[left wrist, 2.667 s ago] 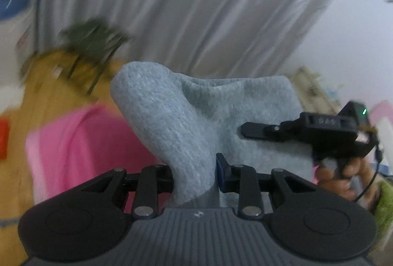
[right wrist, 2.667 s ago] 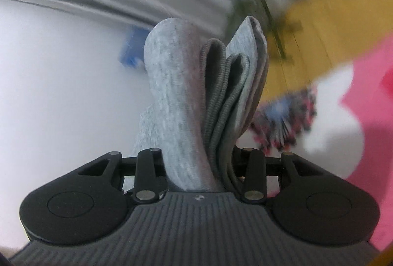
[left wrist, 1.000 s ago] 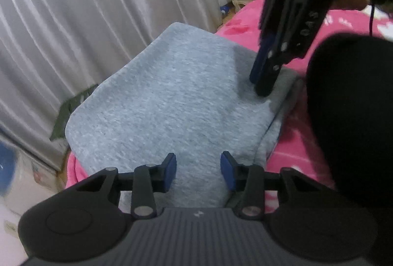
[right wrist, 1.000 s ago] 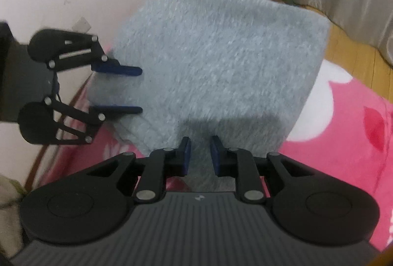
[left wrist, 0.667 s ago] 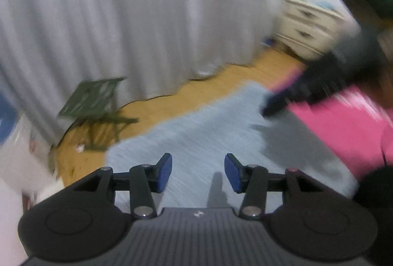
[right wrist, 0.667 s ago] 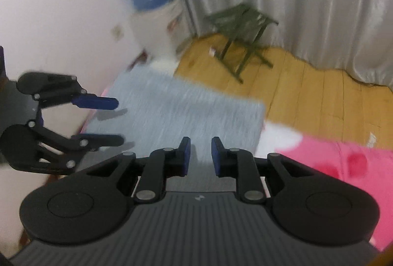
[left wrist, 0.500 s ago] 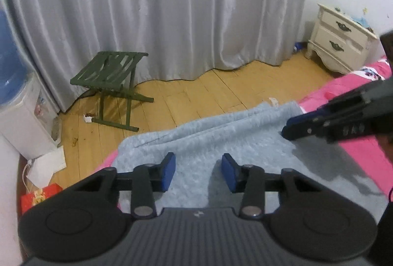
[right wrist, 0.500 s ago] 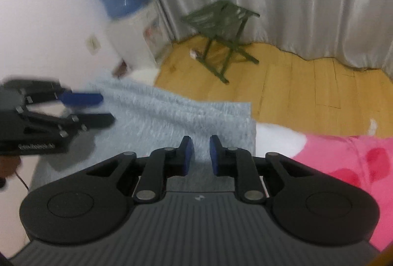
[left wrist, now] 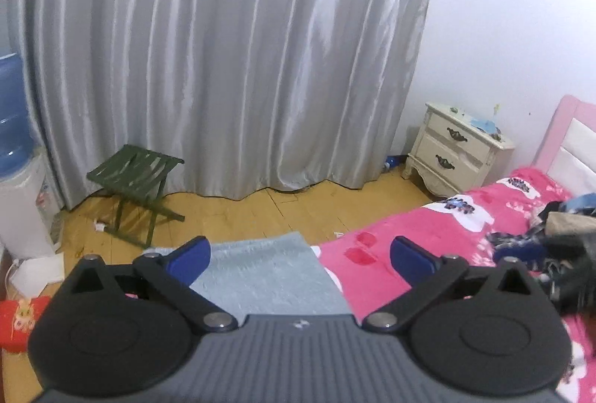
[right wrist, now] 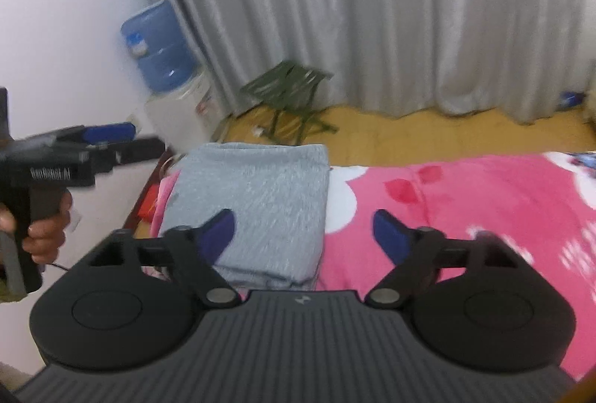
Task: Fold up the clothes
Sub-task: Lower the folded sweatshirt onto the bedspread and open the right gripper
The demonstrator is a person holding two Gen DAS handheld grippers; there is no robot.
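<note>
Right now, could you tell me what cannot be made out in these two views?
- Grey folded garment, left wrist view: near part hidden behind the left gripper.
- Clothes pile, left wrist view: cut by the right edge, blurred.
- Right gripper, left wrist view: motion-blurred.
- Bed, right wrist view: near edge hidden by the gripper body.

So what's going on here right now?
A person with a gripper in each hand is folding clothes on a pink bed. The folded grey garment lies at the bed's corner, touched by neither gripper. The left gripper and right gripper have just opened their jaws, with nothing between them.
</note>
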